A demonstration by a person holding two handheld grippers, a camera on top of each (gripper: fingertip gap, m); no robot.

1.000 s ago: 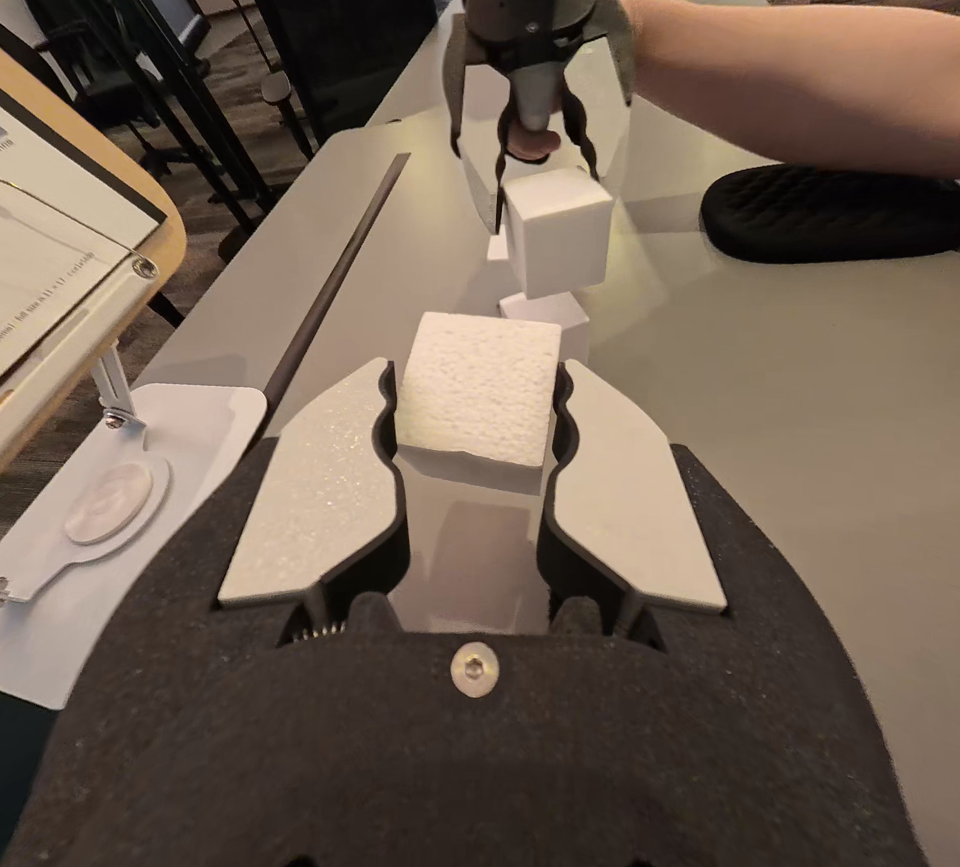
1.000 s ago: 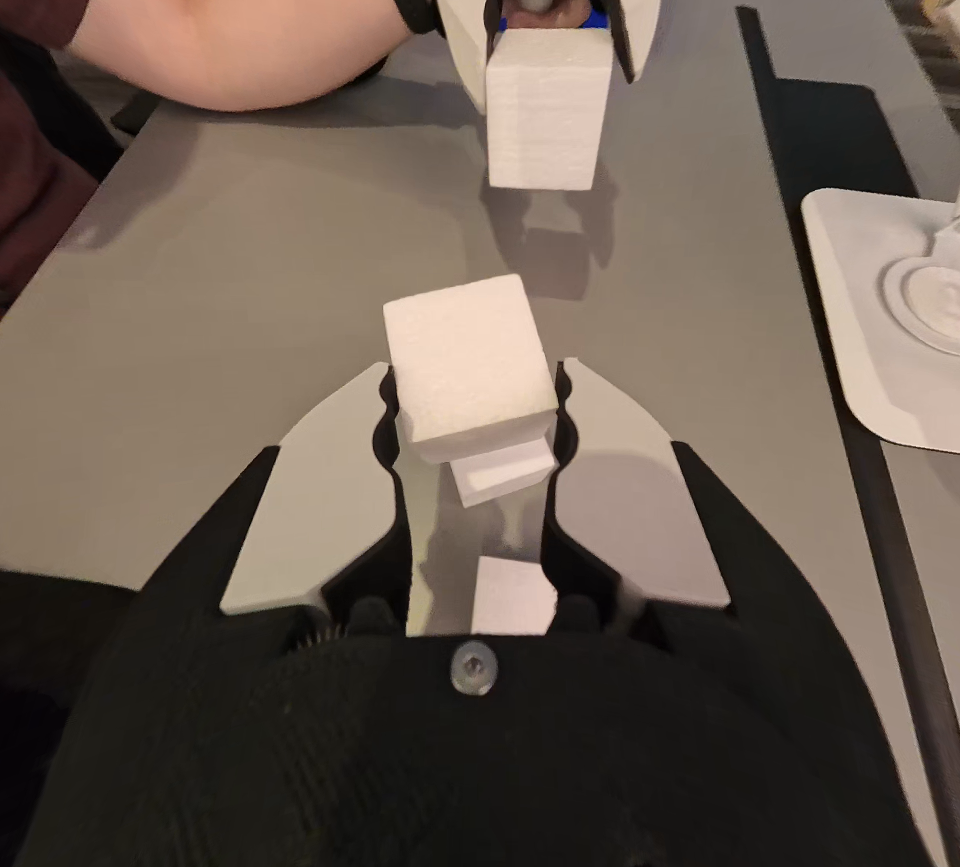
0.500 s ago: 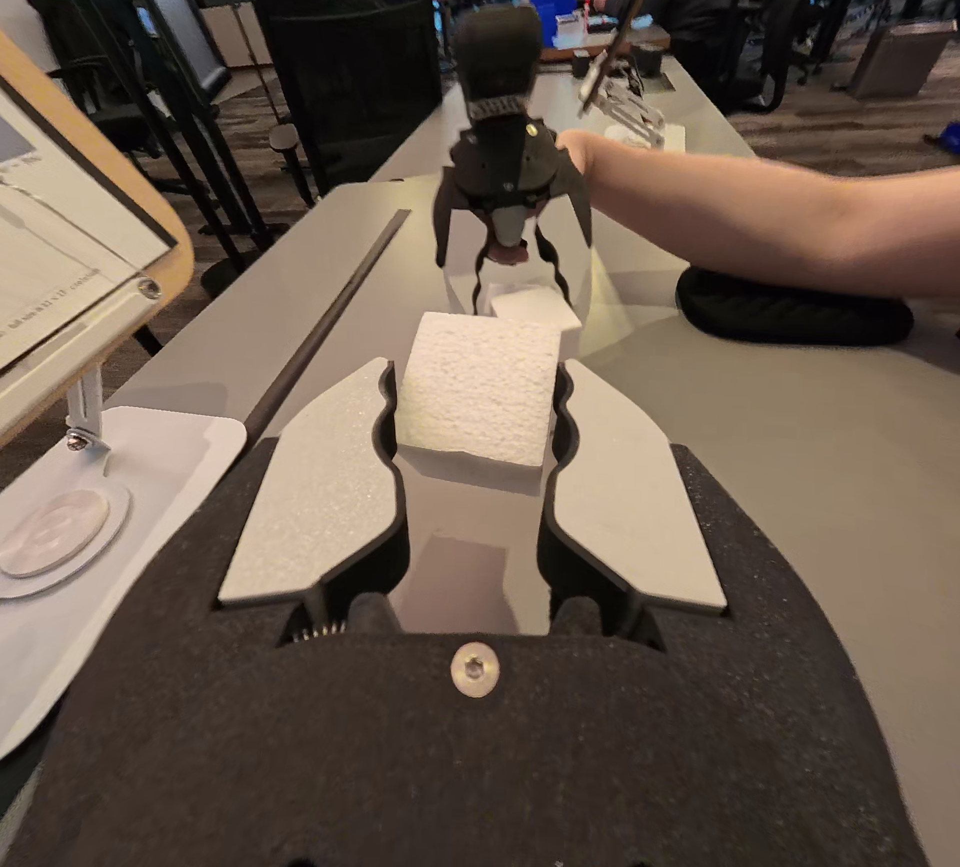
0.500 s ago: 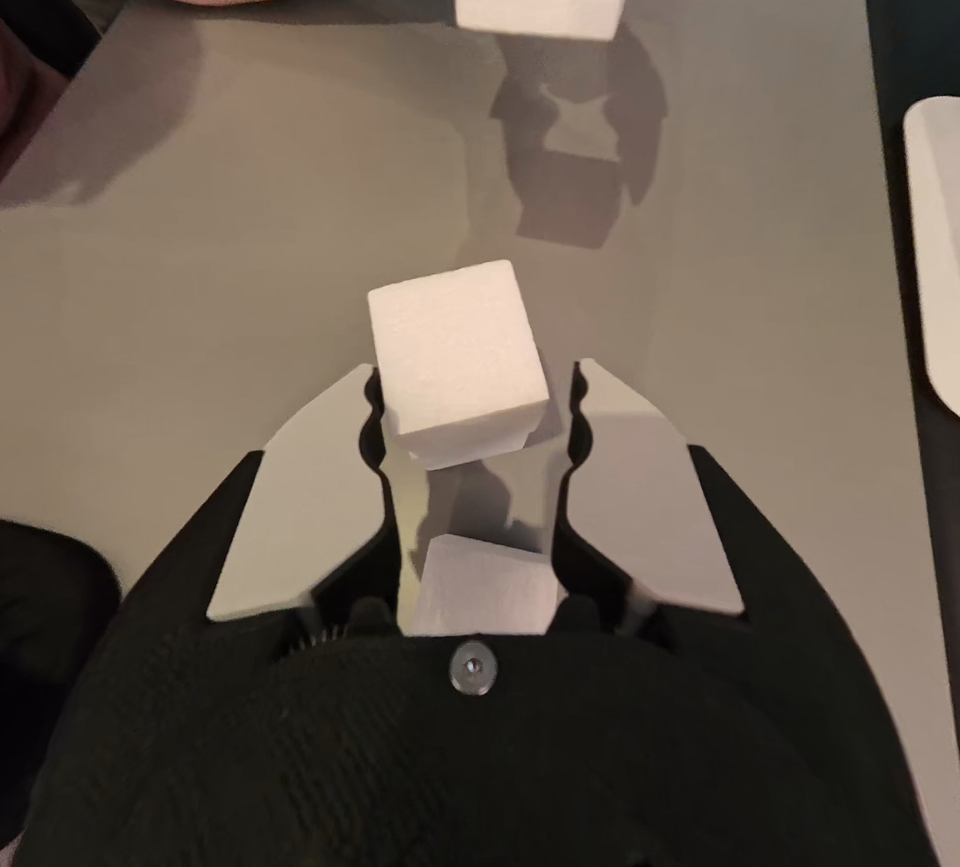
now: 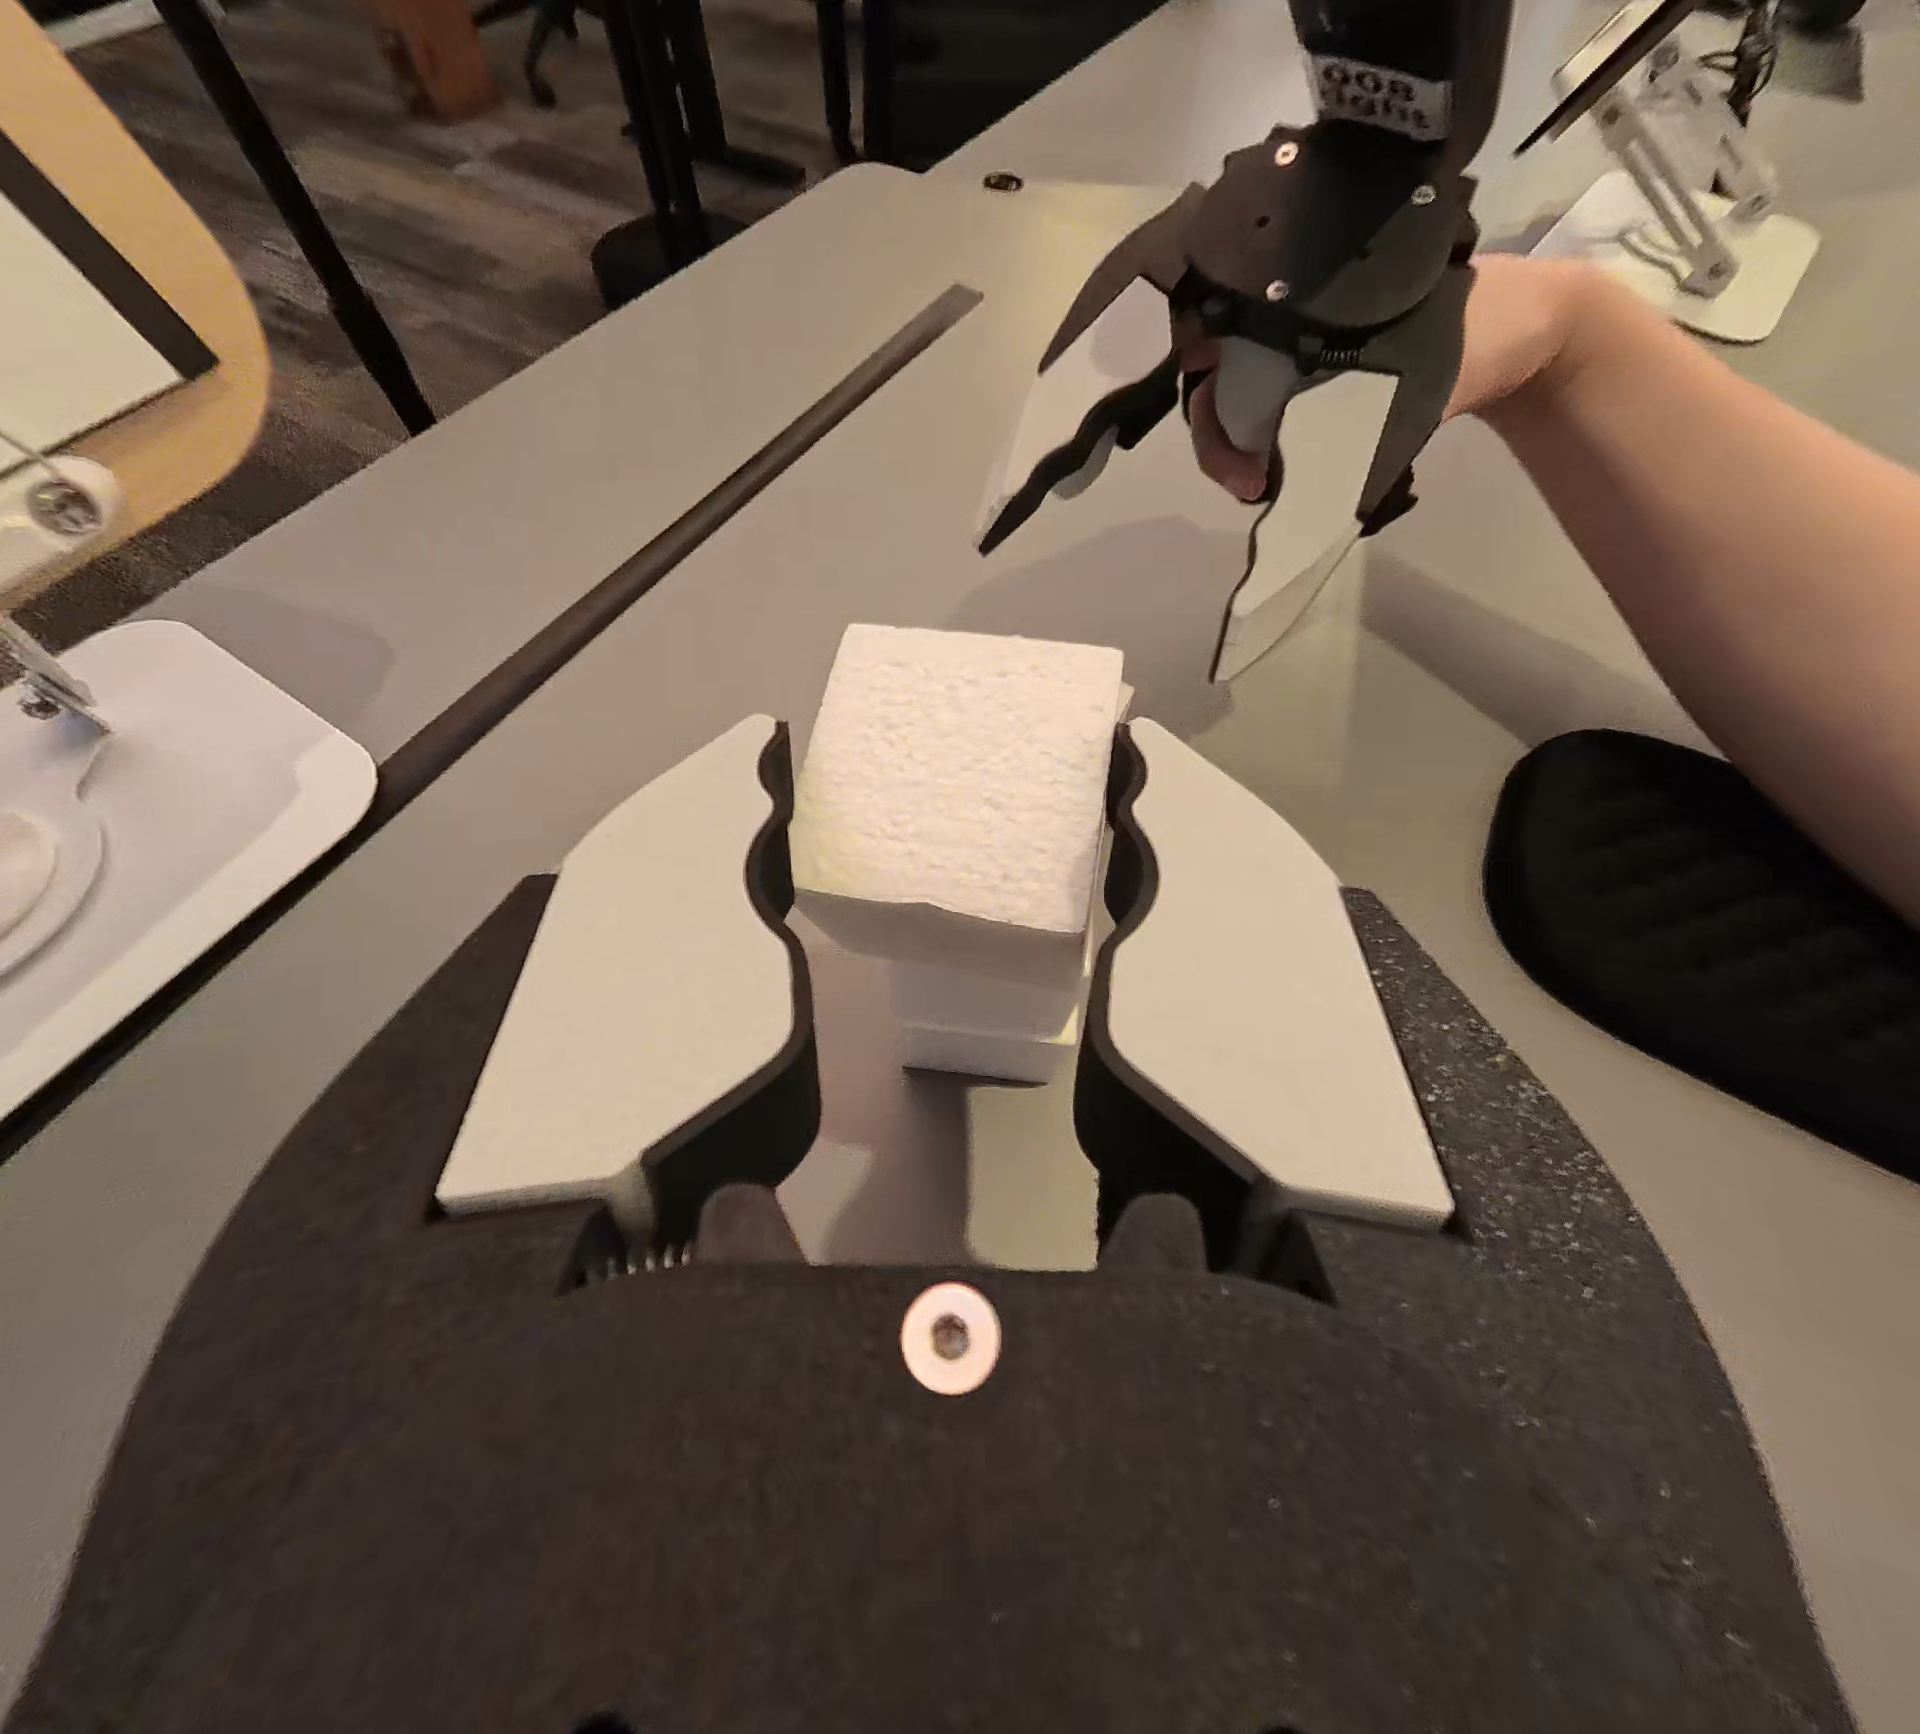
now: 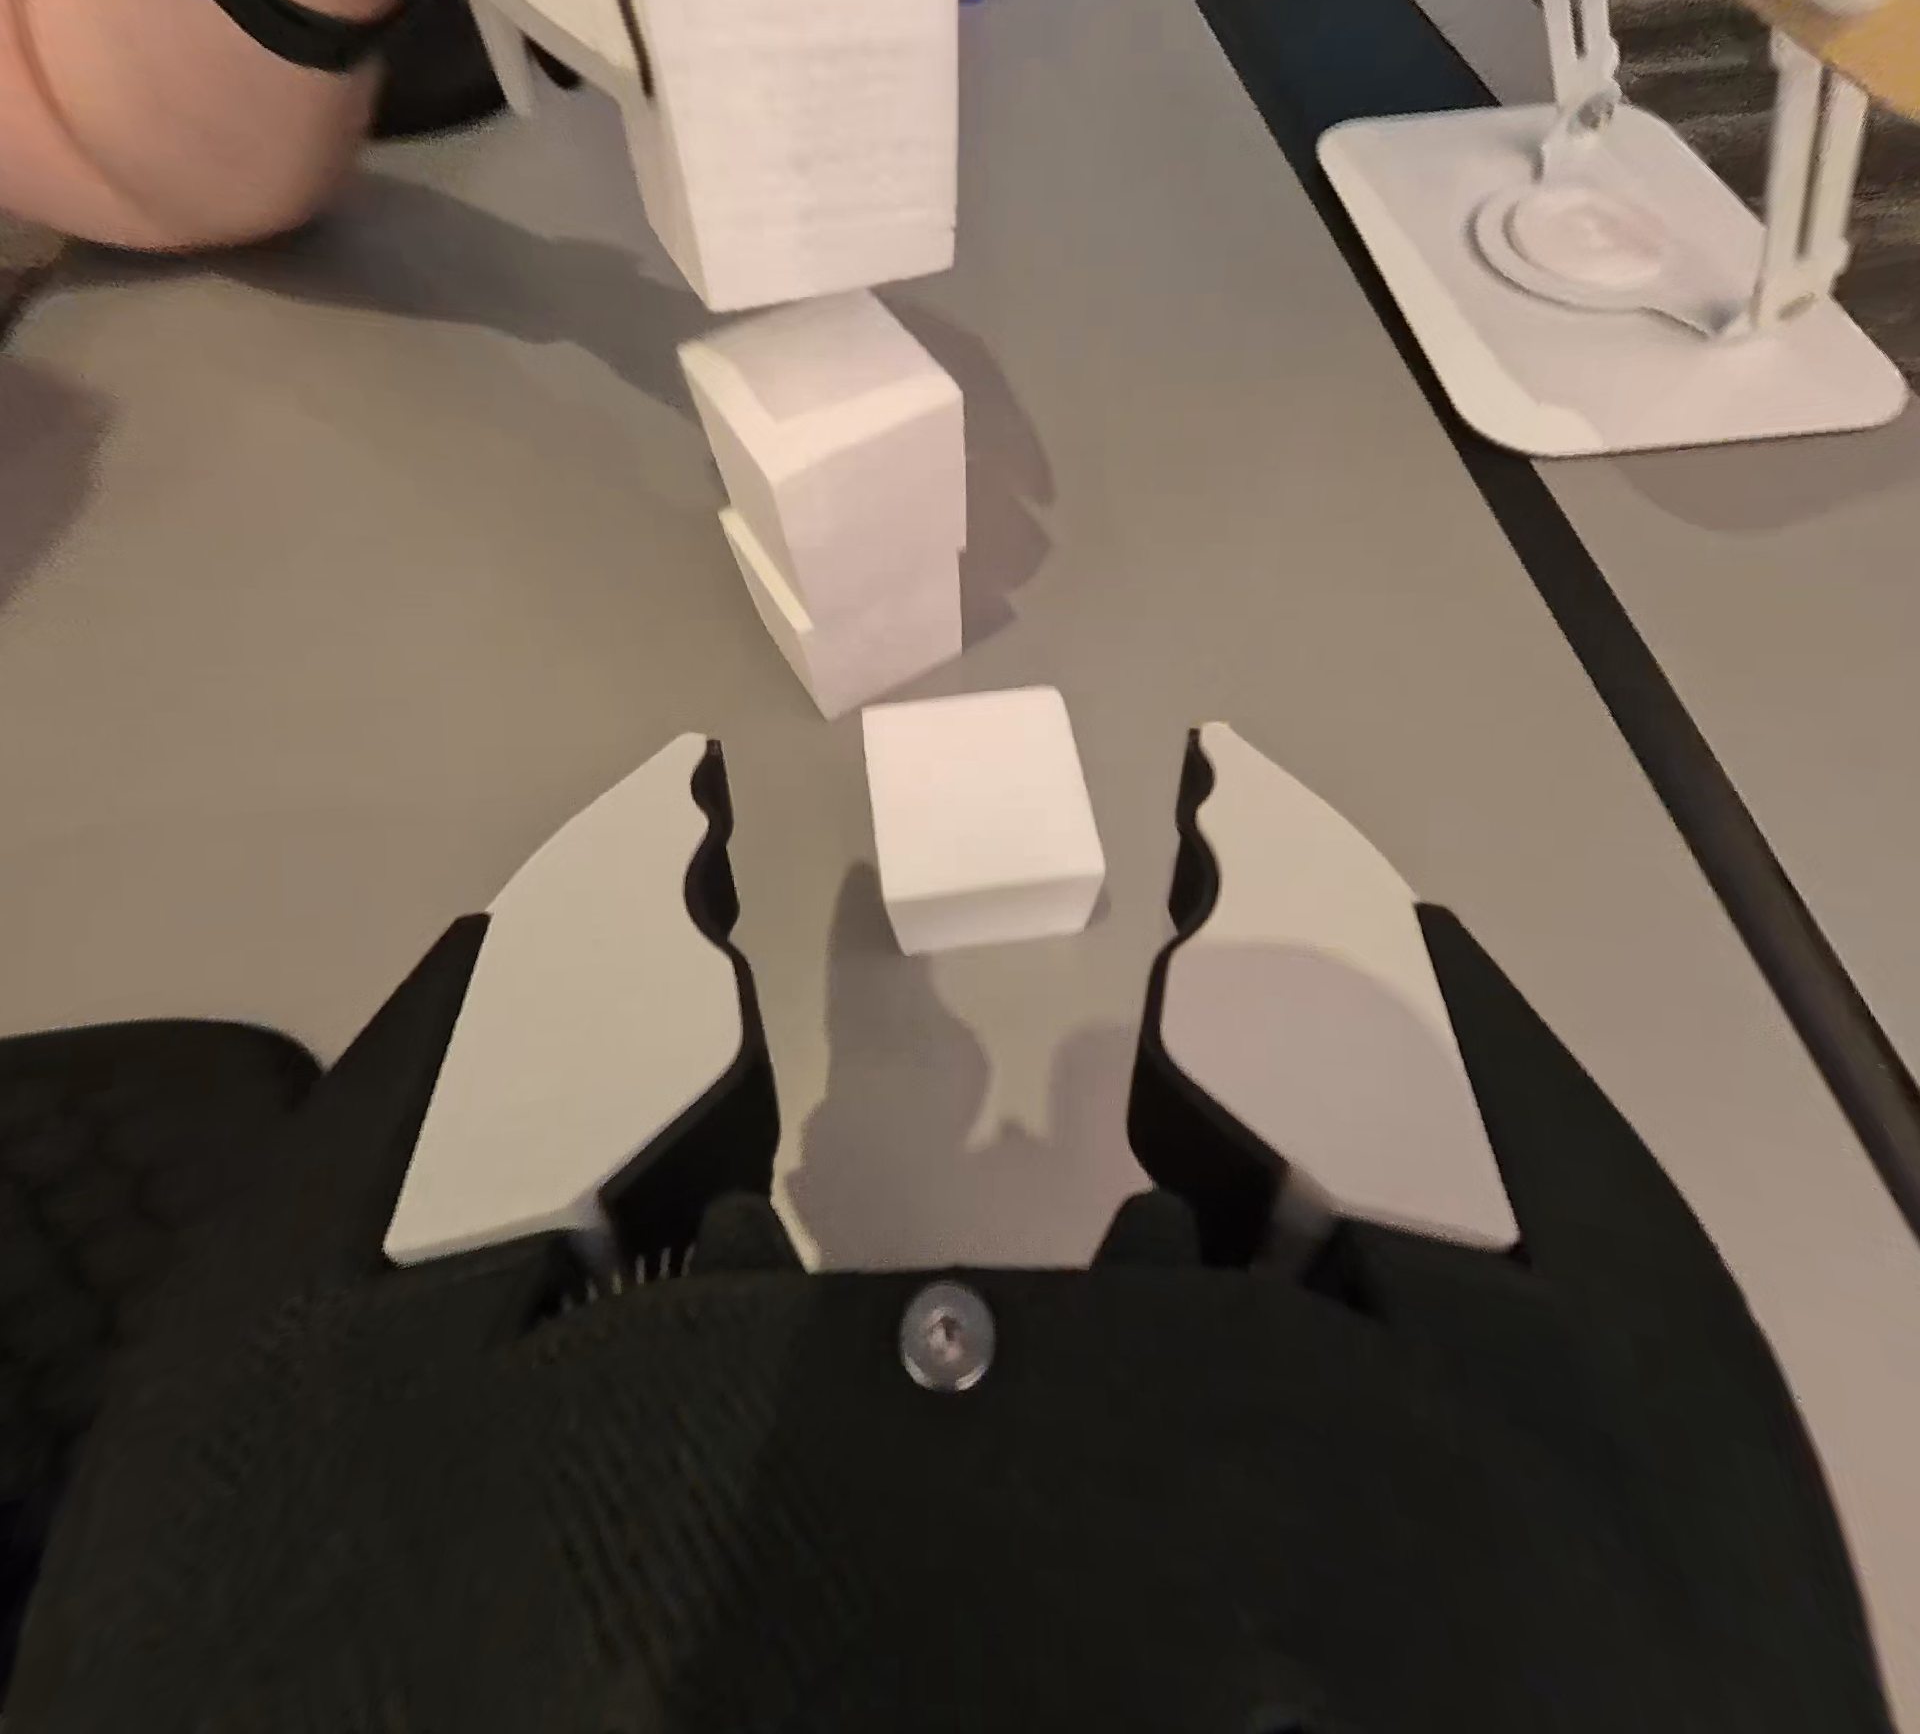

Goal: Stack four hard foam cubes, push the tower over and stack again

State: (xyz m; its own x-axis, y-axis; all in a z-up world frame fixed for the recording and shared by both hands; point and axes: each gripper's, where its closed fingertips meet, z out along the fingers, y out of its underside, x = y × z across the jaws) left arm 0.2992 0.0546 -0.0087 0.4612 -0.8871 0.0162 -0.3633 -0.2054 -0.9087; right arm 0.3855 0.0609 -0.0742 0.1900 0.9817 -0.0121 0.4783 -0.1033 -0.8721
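Observation:
My left gripper (image 5: 951, 728) is shut on a white foam cube (image 5: 951, 801), both pads pressed on its sides. It holds the cube right over a stack of two white cubes (image 5: 987, 1019). In the right wrist view the held cube (image 6: 800, 84) sits at the top of the stack (image 6: 842, 489); I cannot tell whether they touch. My right gripper (image 6: 951, 739) is open wide. A loose white cube (image 6: 977, 811) lies on the grey table (image 6: 312, 645) between its fingers, clear of both pads. The right gripper also shows open in the left wrist view (image 5: 1103, 612).
A white stand base (image 6: 1558, 313) sits to the right of a dark groove (image 6: 1558, 593) in the table; it also shows in the left wrist view (image 5: 156, 801). A black wrist rest (image 5: 1714, 936) lies under the person's arm (image 5: 1714, 521). The grippers' ends are close to 12 cm from one another.
My right gripper opened, left its cube on the stack and drew back, now around the loose cube. My left gripper carried its cube over the stack.

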